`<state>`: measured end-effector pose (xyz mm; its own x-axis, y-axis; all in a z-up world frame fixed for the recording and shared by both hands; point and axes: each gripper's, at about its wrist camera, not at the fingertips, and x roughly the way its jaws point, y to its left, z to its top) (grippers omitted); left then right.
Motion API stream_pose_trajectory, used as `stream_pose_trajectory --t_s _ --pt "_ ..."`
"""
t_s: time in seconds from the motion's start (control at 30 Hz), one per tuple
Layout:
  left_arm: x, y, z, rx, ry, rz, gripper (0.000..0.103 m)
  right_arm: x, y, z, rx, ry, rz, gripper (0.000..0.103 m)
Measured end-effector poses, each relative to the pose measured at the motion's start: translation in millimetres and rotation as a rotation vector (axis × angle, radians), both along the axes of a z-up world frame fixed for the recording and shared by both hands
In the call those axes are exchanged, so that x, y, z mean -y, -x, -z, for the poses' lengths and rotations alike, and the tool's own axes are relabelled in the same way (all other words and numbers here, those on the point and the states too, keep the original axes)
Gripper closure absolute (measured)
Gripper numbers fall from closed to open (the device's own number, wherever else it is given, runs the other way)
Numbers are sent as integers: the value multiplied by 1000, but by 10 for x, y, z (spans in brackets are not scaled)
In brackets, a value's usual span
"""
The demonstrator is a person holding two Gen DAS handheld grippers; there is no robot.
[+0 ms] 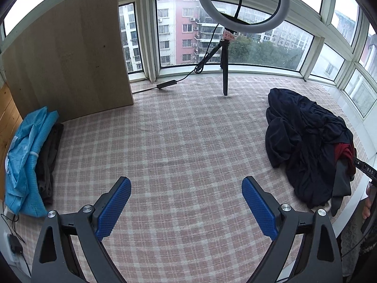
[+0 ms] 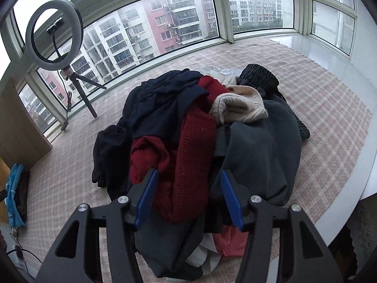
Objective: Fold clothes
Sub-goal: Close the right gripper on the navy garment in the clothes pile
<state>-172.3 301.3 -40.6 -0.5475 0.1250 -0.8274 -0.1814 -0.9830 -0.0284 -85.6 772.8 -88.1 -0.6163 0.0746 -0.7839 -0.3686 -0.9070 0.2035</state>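
Between the blue pads of the right hand-held gripper (image 2: 187, 197) sits a fold of the dark red knit sweater (image 2: 188, 141); the jaws stand partly apart, pads not visibly pressing it. That sweater tops the clothes pile (image 2: 259, 136) on the checked surface (image 1: 176, 141). Left hand-held gripper (image 1: 186, 208) hangs wide open over bare cloth, pile well to its right. Folded blue garment (image 1: 26, 162) lies far left; ring light tripod (image 1: 225, 70) stands beyond.

Checked cloth (image 1: 179, 141) bears clothes pile (image 2: 200, 127), tripod (image 1: 225, 70)
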Motion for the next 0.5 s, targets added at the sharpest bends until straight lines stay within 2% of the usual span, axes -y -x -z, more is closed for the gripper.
stream_pose_trajectory --t_s 0.07,0.1,0.13,0.17,0.23,0.3,0.37,0.4,0.5 --pt "-64 4 -21 -8 10 20 8 -11 51 13 1 -7 -3 49" --pt "-81 2 -30 -13 15 27 8 -21 64 14 -3 0 -5 54" --pt "-91 2 -38 -17 20 32 8 -31 60 8 -14 20 -13 67" --pt "-97 -1 -39 -19 23 35 8 -40 57 2 -26 40 -21 70" --pt "-82 2 -16 -14 23 32 8 -36 54 -10 -28 39 -28 72" --pt "-57 13 17 -2 18 24 8 10 70 -44 0 -6 -35 72" --pt "-31 29 39 7 11 17 8 32 67 -140 -5 -52 -25 69" --pt "-21 25 44 10 6 15 8 32 74 -201 -17 -70 -17 65" --pt "-11 5 43 8 -1 15 8 8 186 -383 -62 -107 -2 41"
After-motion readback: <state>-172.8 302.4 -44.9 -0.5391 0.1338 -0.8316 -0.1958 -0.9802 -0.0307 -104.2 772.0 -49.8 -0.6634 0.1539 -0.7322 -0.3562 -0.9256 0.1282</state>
